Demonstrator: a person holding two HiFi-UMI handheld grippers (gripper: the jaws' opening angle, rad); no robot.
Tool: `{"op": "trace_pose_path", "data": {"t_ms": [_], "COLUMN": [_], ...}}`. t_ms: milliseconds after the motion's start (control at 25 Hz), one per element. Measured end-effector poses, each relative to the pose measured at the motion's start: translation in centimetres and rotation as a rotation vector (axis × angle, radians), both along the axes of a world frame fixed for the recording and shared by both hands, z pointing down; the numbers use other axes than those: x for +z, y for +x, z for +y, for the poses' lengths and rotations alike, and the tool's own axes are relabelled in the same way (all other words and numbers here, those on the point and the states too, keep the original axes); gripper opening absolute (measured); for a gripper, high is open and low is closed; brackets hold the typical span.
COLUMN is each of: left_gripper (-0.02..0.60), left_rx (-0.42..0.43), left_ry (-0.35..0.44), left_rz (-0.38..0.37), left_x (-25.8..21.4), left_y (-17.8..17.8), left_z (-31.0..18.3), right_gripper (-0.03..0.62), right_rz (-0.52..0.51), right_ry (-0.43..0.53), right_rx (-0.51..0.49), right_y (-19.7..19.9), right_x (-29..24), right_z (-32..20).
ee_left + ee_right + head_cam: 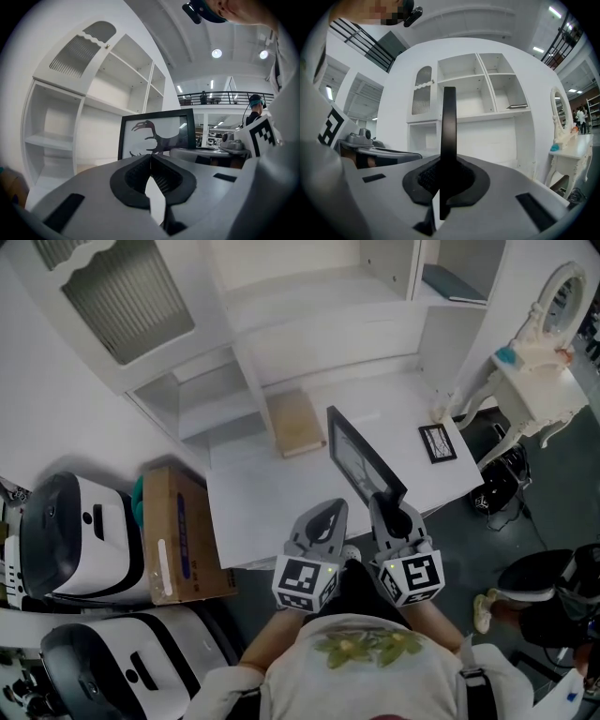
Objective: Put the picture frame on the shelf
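Observation:
My right gripper point(389, 505) is shut on a black picture frame point(361, 457) and holds it upright over the white table point(262, 502). In the right gripper view the picture frame point(448, 126) shows edge-on between the jaws of the right gripper point(443, 180). From the left gripper view the picture frame point(157, 133) faces me with a dark bird print. My left gripper point(319, 521) hangs beside the right one, shut with nothing in it; its jaws meet in the left gripper point(151, 165) view. The white shelf unit point(480, 89) stands ahead, its compartments mostly bare.
A tan book point(294, 423) lies flat on the table's far side. A small black plaque point(437, 442) sits at the table's right end. A cardboard box point(178, 535) and white machines point(66, 535) stand left; a white mirror stand point(544, 343) stands right.

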State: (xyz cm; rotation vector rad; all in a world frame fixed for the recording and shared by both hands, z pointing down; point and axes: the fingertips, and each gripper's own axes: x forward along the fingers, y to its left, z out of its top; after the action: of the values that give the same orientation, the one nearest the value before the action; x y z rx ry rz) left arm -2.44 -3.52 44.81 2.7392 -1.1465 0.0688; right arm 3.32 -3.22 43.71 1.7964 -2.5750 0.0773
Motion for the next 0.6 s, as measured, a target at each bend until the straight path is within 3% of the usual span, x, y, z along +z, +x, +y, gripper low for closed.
{"op": "trace_pose_path", "data": {"t_ms": [600], "left_gripper": [0.028], "left_rx": [-0.029], "left_ry": [0.059], "left_rz": [-0.028], "left_x": [-2.9], "left_y": [1.7], "left_z": [-8.2], "right_gripper": [0.035], "right_rz": [-0.030], "right_ry": [0.106], "right_rx": [-0.038], "right_y": [1.5], "right_x": [-4.6], "right_z": [-8.4]}}
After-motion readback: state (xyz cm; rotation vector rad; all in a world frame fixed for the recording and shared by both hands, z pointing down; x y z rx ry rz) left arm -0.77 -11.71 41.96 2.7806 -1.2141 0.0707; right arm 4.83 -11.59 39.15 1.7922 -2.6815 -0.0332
